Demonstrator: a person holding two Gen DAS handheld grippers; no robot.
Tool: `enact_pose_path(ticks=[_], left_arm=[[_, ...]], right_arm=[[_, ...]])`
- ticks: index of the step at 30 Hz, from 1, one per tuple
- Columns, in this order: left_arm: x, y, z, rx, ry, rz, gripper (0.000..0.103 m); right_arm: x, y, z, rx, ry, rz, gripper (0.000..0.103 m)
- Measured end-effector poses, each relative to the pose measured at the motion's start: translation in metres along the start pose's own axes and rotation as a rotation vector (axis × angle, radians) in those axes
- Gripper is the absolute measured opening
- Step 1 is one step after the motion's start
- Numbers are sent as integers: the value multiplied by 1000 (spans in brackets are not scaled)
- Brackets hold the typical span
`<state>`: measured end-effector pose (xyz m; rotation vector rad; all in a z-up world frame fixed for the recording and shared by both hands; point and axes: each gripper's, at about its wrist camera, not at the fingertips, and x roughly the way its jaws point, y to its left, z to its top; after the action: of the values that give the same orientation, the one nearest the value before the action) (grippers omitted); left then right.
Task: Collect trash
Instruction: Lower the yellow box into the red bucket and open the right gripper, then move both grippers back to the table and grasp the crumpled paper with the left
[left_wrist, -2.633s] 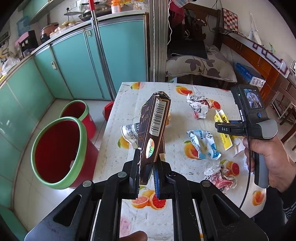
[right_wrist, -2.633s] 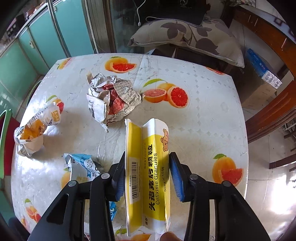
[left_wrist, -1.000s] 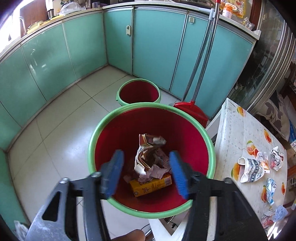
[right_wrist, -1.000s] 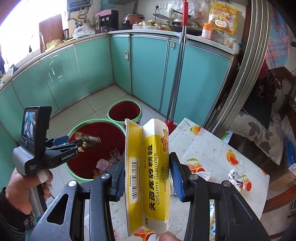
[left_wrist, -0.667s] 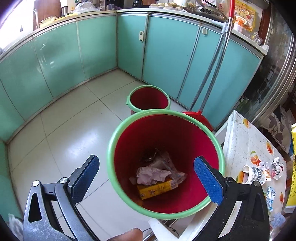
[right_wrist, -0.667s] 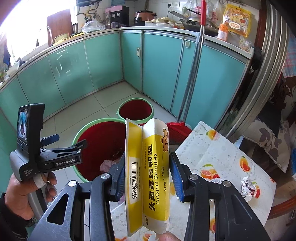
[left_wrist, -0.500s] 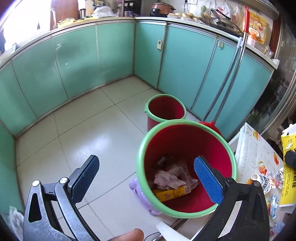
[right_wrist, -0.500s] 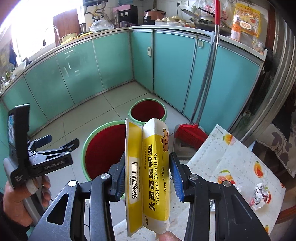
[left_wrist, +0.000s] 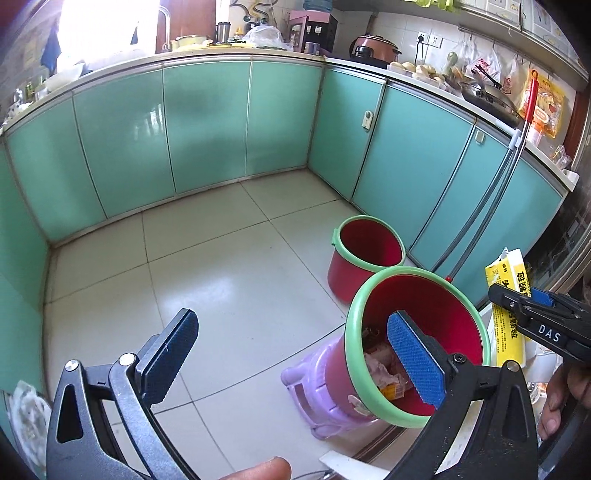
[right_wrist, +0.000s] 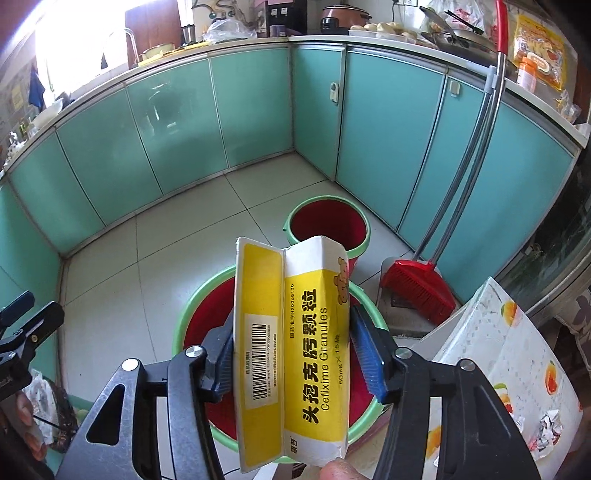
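Note:
My right gripper (right_wrist: 291, 328) holds a yellow and white medicine box (right_wrist: 314, 332) upright over the large red bin with a green rim (right_wrist: 184, 314). Its jaws are opening; the box has sprung wider and still touches both pads. In the left wrist view the same box (left_wrist: 508, 280) and right gripper (left_wrist: 524, 310) sit at the right, beside the bin (left_wrist: 354, 332). Crumpled wrappers and an orange box (left_wrist: 380, 365) lie inside the bin. My left gripper (left_wrist: 291, 321) stands wide open and empty, left of the bin, over the floor.
A smaller red bin (right_wrist: 325, 221) stands behind the large one, which rests on a purple stool (left_wrist: 314, 387). A red broom and dustpan (right_wrist: 417, 291) lean on the teal cabinets. The fruit-patterned table (right_wrist: 498, 332) with crumpled trash is at the right.
The left gripper let a brown wrapper fall into the bin, opened wide and swung left, away from the bin. The right gripper came over the bin and its jaws widened around the box.

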<state>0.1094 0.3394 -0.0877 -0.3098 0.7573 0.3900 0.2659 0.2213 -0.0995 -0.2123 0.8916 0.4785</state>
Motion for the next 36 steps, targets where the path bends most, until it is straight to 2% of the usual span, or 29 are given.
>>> enact_pose_path(ticks=[4,10,14,16,20,28,31,36], left_arm=[[-2,5,0,-8,-6,2,103],[-6,5,-1,-9,-12,-2,103],[-11,-4,0,4,-17,-25,103],[-15,-12,0,26,-26,-38,103],[-26,-39,-2,74,-37,-87,103],[-57,-109,-22,208,-46,-205,103],[-67,-136,-35,260,-31,-247,103],[-82,-182,-58,349,-4,-313,103]], right_arm=[[8,5,1,-8,4,7,67],[-3,4,-5,-6,-18,1,70],[-24,-5,-13,3,-36,-10,75],[-40,-13,-21,18,-48,-25,81],[-77,-36,-40,61,-74,-67,82],[-154,-95,-99,169,-97,-193,84],[-179,-116,-131,205,-95,-240,99],[-218,-156,-192,283,-82,-304,101]])
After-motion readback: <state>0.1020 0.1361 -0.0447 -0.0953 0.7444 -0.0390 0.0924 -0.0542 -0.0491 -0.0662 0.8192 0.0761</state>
